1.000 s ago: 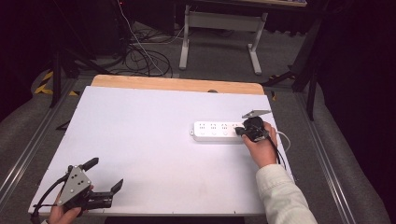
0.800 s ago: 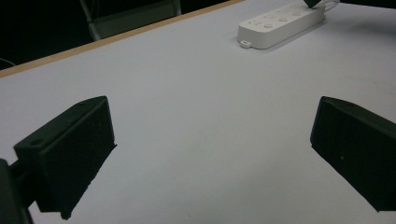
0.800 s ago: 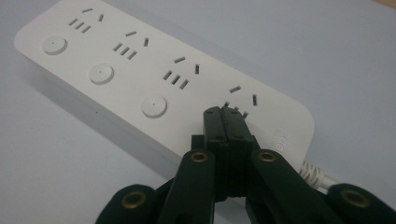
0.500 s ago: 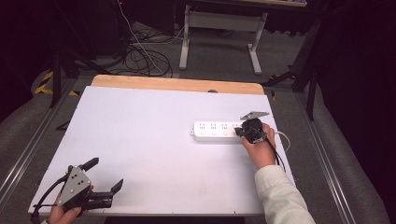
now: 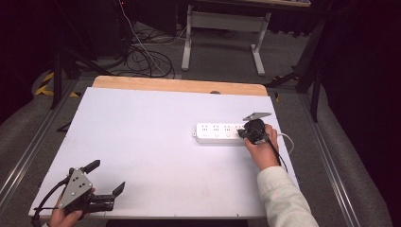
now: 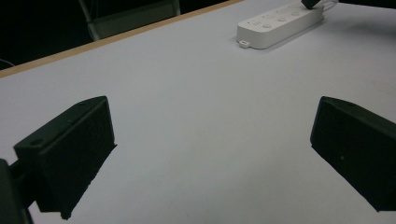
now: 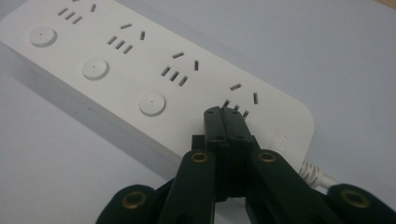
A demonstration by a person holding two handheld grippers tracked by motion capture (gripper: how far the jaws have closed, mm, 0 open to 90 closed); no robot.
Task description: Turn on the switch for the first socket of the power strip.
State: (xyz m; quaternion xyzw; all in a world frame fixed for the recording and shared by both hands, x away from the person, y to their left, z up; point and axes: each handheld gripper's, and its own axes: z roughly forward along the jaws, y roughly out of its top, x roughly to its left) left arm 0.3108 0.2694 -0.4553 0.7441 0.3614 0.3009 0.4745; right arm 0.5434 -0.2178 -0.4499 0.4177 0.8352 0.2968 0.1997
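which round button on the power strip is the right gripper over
The one at the cord end of the power strip, hidden under the shut right gripper; the other three round buttons lie uncovered farther along.

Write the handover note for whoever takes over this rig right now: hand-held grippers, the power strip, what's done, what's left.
Right hand-held gripper: jaws shut together, tips on the top of the white power strip at its cable end, over the last switch position. It grips nothing.
Left hand-held gripper: jaws open, empty, at the near left corner of the table, far from the strip.
Power strip: lies flat at the right of the table, cable leaving its right end; three round buttons show, nothing is plugged in.
Done: right tips brought onto the strip.
Left: probably pressing that end switch; whether it has clicked cannot be told.
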